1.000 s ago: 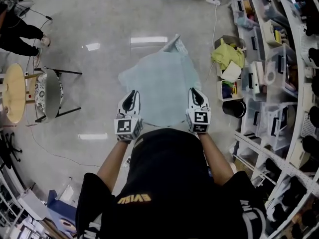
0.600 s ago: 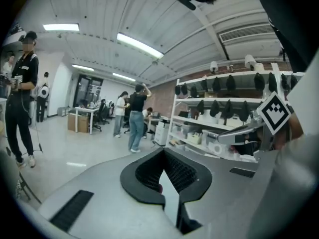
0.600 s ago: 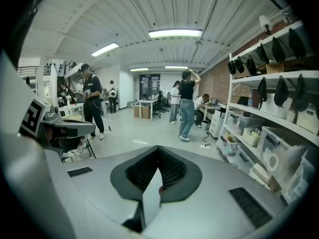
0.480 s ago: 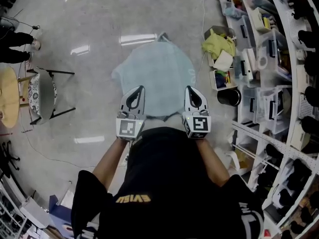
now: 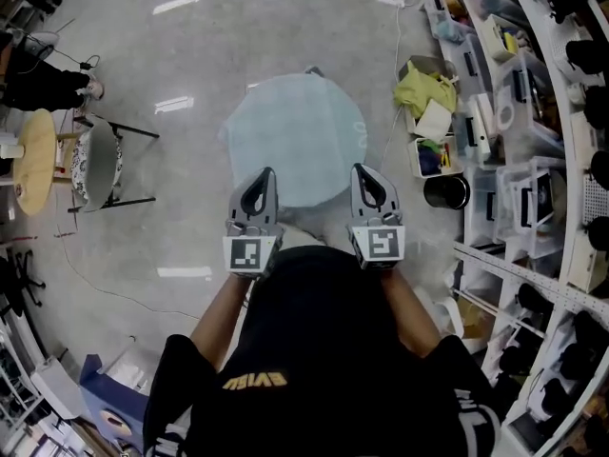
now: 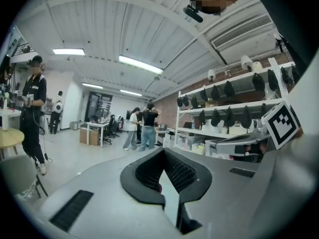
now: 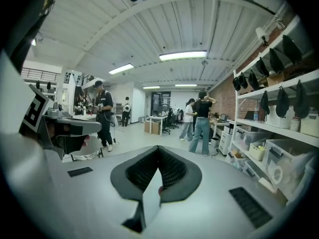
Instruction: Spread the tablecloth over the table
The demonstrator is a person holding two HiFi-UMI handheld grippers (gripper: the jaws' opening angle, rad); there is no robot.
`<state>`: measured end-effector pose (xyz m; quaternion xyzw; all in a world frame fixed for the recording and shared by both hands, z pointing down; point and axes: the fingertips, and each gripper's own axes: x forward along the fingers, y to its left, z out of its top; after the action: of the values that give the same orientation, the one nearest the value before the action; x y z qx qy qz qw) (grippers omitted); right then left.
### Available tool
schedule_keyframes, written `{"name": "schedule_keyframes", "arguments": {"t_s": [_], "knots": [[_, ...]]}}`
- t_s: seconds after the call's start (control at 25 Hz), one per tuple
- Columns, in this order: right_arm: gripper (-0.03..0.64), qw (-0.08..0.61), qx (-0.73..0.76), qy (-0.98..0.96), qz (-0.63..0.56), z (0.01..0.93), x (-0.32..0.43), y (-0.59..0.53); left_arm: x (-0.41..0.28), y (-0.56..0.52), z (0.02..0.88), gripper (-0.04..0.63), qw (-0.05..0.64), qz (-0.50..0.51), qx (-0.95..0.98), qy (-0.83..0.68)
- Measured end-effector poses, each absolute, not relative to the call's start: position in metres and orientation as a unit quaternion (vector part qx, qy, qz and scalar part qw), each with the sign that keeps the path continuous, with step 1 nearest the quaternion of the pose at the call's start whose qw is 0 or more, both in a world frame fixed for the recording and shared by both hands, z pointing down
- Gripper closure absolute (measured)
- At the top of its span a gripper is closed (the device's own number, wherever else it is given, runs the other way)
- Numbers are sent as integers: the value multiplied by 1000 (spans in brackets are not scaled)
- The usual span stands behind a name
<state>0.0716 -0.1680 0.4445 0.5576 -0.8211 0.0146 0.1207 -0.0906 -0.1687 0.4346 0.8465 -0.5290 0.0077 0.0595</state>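
Observation:
The pale blue tablecloth [image 5: 295, 136] lies out ahead of me as a flat, nearly round sheet above the grey floor; whatever is under it is hidden. Its near edge runs between my two grippers. My left gripper [image 5: 264, 176] is shut on the near left edge, and my right gripper [image 5: 365, 171] is shut on the near right edge. In the left gripper view a pale strip of cloth [image 6: 171, 198] is pinched in the closed left gripper [image 6: 165, 179]. The right gripper view shows the same, a cloth strip [image 7: 150, 202] clamped in the right gripper [image 7: 158, 177]. Both grippers point about level.
Shelves with bins [image 5: 519, 112] run along the right, with a black bucket [image 5: 443, 190] and a yellow-green cloth [image 5: 423, 89] at their foot. A chair [image 5: 95, 165] and a round wooden table [image 5: 33, 160] stand at the left. People [image 7: 202, 121] stand further off.
Both grippers rose and drew toward me with the cloth's near edge. The cloth went from a crumpled, irregular shape to a flat, round sheet.

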Motion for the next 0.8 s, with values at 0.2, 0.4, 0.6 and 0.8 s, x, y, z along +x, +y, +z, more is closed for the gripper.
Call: {"name": "schedule_keyframes", "arguments": {"t_s": [0.2, 0.4, 0.6, 0.8], "knots": [[617, 90, 557, -826, 9, 437, 99, -120, -57, -117, 418, 578, 49, -16, 851, -523], [617, 62, 554, -830, 4, 425, 119, -89, -35, -77, 405, 577, 19, -9, 847, -531], [617, 66, 535, -839, -76, 400, 137, -66, -12, -48, 404, 578, 9, 24, 853, -522], [616, 52, 537, -837, -91, 378, 163, -47, -15, -17, 385, 577, -13, 9, 837, -546]]}}
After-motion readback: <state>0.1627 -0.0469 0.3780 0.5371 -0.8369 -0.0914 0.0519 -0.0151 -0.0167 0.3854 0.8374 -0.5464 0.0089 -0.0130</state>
